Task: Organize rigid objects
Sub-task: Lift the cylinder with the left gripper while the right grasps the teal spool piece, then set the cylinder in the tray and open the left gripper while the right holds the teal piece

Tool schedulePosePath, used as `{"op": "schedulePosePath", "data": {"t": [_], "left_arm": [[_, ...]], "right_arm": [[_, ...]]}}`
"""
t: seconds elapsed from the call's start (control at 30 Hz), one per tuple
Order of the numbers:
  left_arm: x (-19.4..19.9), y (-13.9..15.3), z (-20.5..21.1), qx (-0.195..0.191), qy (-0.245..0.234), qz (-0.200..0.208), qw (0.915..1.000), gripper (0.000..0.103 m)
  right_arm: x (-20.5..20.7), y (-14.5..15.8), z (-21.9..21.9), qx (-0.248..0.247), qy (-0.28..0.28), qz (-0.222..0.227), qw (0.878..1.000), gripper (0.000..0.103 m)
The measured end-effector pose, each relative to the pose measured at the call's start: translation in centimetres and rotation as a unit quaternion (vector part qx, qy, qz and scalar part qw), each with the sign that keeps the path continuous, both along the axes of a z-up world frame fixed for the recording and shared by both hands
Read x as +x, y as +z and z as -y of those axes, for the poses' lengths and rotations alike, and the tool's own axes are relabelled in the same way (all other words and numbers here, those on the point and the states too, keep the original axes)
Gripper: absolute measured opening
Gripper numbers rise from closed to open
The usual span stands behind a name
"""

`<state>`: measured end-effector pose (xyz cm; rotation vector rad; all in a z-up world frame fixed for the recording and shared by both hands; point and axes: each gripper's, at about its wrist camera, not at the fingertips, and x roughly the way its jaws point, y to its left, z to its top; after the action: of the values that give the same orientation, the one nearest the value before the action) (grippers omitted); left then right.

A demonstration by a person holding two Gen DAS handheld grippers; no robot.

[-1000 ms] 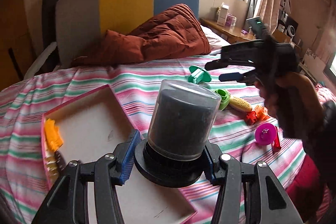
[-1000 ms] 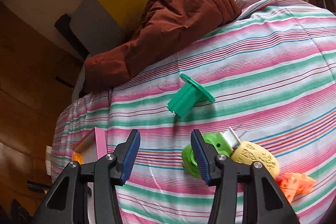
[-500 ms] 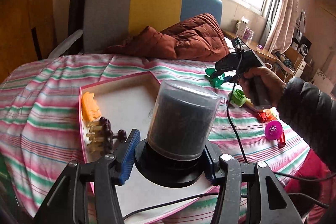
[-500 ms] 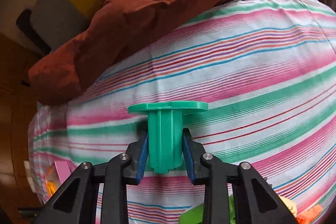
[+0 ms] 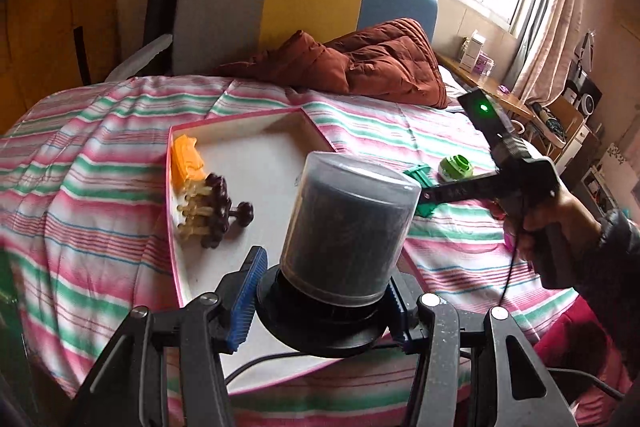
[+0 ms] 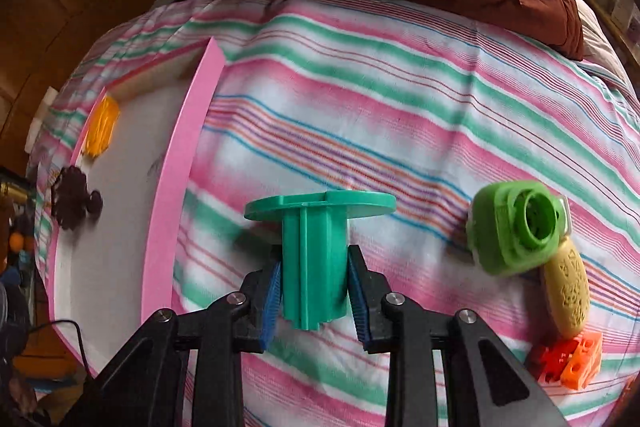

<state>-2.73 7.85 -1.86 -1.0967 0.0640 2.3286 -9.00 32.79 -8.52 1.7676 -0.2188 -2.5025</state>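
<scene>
- Our left gripper [image 5: 320, 303] is clamped on the black base of a clear-lidded canister [image 5: 348, 231], which stands upright between the blue pads above the pink-rimmed tray [image 5: 174, 227].
- Ahead and left of that gripper, inside the tray, lie an orange piece [image 5: 185, 159] and a dark brown toy [image 5: 214, 209].
- Our right gripper [image 6: 314, 291] grips a green flanged spool [image 6: 314, 259] by its ribbed stem, flange pointing away from us.
- To that gripper's right, on the striped bedsheet [image 6: 400, 115], rest a green round toy [image 6: 516, 231], a yellow piece [image 6: 568, 295] and orange blocks [image 6: 568, 359]; the tray lies to its left.
</scene>
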Motion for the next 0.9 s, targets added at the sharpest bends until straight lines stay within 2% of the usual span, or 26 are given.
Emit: {"op": "schedulePosePath", "data": {"t": [0.1, 0.27, 0.53, 0.9], "left_arm": [[0.5, -0.2, 0.5, -0.005, 0.011, 0.005, 0.9999, 0.055], [1.5, 0.1, 1.4, -0.021, 0.033, -0.009, 0.9992, 0.055], [2.4, -0.3, 1.8, -0.054, 0.059, -0.012, 0.9968, 0.055], [2.4, -0.7, 1.9, -0.048, 0.054, 0.006, 0.9973, 0.055]], "right_arm": [[1.3, -0.5, -0.1, 0.017, 0.009, -0.010, 1.000, 0.030], [2.4, -0.9, -1.2, -0.013, -0.007, -0.045, 0.999, 0.030], [3.1, -1.0, -1.1, -0.004, 0.009, -0.067, 0.998, 0.030], [3.1, -1.2, -0.3, 0.027, 0.029, -0.078, 0.996, 0.030]]}}
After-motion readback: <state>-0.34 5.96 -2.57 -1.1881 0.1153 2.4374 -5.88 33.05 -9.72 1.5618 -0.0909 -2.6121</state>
